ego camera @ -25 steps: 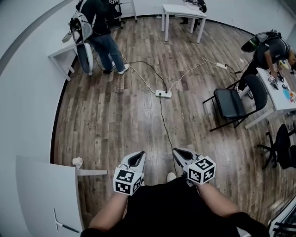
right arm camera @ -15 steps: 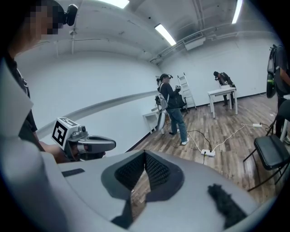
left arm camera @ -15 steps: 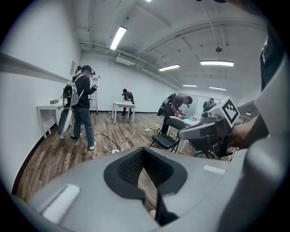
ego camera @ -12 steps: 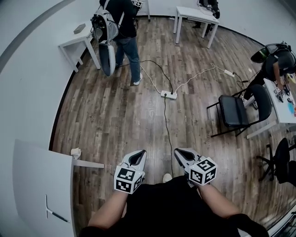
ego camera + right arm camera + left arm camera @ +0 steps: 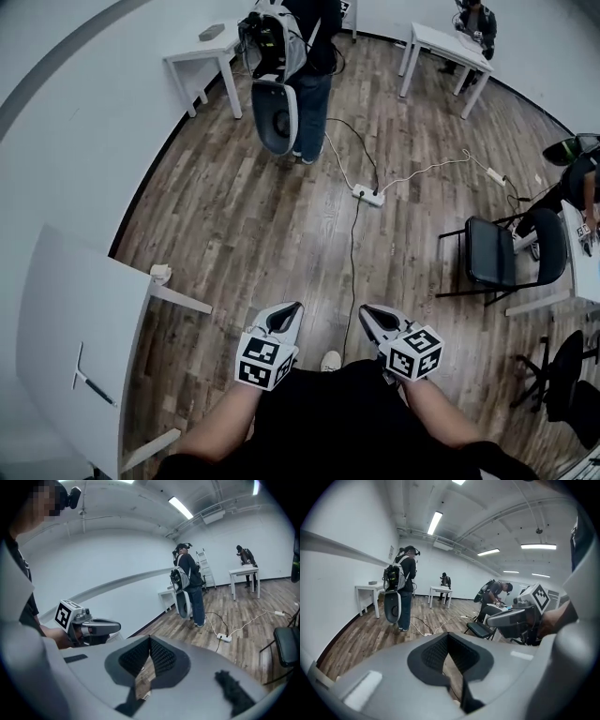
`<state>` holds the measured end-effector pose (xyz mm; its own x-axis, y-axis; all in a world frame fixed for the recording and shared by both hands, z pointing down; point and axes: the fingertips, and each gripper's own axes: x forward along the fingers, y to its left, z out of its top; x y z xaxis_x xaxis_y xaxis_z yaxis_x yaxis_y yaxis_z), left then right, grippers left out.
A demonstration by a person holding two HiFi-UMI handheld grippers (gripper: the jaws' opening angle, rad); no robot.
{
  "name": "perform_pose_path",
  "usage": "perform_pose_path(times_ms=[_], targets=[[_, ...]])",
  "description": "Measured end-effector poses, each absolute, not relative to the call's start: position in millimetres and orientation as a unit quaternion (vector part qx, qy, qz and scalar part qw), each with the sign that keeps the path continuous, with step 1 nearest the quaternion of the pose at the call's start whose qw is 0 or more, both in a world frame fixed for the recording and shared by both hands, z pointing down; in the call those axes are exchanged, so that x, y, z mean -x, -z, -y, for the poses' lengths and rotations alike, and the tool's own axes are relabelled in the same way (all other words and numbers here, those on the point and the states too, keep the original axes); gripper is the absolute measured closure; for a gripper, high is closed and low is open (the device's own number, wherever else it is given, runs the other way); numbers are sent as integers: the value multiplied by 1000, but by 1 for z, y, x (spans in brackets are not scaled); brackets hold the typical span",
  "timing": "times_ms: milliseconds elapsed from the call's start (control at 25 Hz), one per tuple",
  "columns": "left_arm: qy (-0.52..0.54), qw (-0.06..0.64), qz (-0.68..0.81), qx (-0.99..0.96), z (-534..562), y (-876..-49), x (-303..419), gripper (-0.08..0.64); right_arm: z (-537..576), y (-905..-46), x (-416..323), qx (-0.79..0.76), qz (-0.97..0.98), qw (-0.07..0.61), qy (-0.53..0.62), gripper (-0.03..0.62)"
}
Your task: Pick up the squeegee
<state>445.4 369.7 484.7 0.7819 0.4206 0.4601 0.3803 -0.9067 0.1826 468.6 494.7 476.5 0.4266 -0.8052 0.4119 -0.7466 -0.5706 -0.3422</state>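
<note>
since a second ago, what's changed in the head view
The view has swung left: the white table with the squeegee now shows much more, and the standing person with the backpack sits further right in frame. Left gripper and right gripper stay shut and empty before the torso.

Bright ceiling strip lights [image 5: 434,522] — sharp frames, heavy fisheye edges.

Wood floor [image 5: 234,216] fills mid-frame ahead of me. White power strip [image 5: 368,195] sits just right of centre, with a black cable [image 5: 352,253] running down from it. Person with backpack [image 5: 298,47] stands top centre. Small white table [image 5: 202,52] upper left, second white table [image 5: 441,45] upper right, large white table [image 5: 66,319] at left edge. Black chair [image 5: 492,255] at right. Crumpled wad [image 5: 160,274] by the large table's corner.
</note>
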Motion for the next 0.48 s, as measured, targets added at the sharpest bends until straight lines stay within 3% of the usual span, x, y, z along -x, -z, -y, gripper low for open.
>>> perform_pose_path(times_ms=[480], targets=[[-260,67,-103,-958,-332,-496,-397,554,-455,-490,-445,787,-545,35,287,588]])
